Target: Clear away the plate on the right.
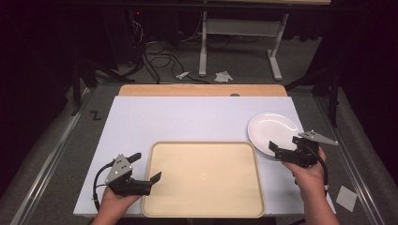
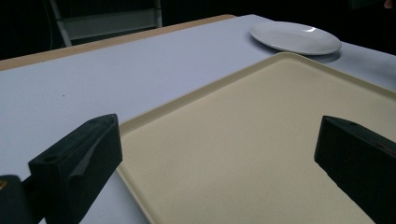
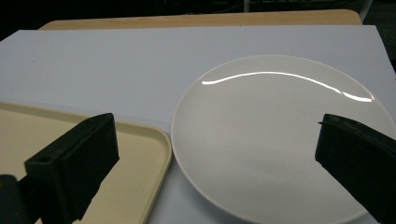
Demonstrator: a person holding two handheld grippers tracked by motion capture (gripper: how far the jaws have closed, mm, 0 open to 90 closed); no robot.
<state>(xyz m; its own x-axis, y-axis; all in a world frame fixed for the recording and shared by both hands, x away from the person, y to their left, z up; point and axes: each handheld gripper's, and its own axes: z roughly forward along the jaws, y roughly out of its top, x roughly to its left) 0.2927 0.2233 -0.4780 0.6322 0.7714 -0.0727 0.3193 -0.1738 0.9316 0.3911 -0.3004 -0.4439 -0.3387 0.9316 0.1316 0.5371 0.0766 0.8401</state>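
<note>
An empty beige tray point(image 1: 202, 178) lies at the near middle of the white table top point(image 1: 187, 117). An empty white plate point(image 1: 274, 127) sits just off the tray's far right corner. My left gripper point(image 1: 148, 166) is open over the tray's left edge, and its own view has the tray point(image 2: 261, 130) between the jaws point(image 2: 217, 154) and the plate point(image 2: 294, 37) far off. My right gripper point(image 1: 284, 143) is open at the near rim of the plate. Its view shows the plate point(image 3: 275, 130) between the wide jaws point(image 3: 215, 154) and the tray's corner point(image 3: 135, 154) at left.
A wooden strip point(image 1: 202, 90) runs along the table's far edge. Beyond it are the white legs of another table point(image 1: 202, 51), cables point(image 1: 157, 58) and paper scraps on the floor. A white paper square point(image 1: 346, 198) lies near the right front corner.
</note>
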